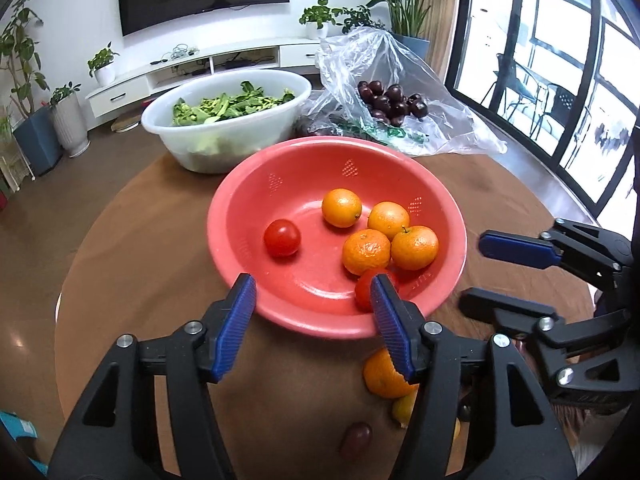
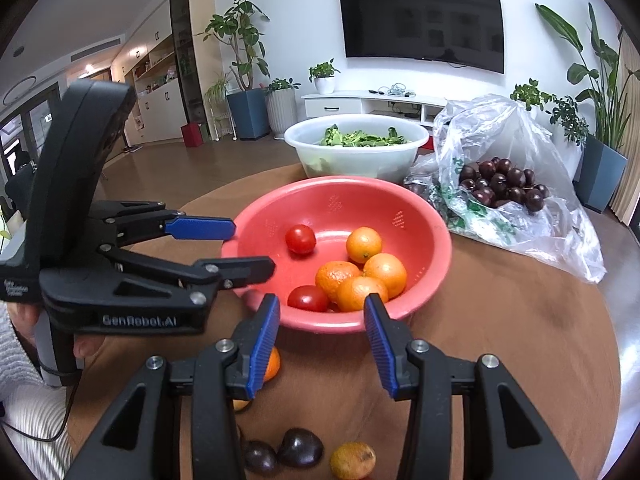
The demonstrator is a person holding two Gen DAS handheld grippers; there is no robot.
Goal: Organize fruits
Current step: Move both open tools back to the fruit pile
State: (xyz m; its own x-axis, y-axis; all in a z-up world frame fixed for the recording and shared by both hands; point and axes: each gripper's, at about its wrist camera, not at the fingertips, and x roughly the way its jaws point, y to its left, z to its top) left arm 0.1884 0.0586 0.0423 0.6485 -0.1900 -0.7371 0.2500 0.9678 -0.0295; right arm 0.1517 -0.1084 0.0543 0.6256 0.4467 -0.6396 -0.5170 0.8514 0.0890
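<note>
Both grippers, left (image 1: 312,320) and right (image 2: 320,340), are hovering open and empty at the lower frame before the red bowl (image 2: 434,220), so the right should be lowering squarely over the loose orange (image 2: 352,460) at bottom centre, closing gently.

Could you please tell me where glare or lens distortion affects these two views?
Left wrist view: the window frames bow strongly and daylight outside is washed out; a sheen lies on the red bowl. Right wrist view: the plastic bag glints, and the table edge curves.
</note>
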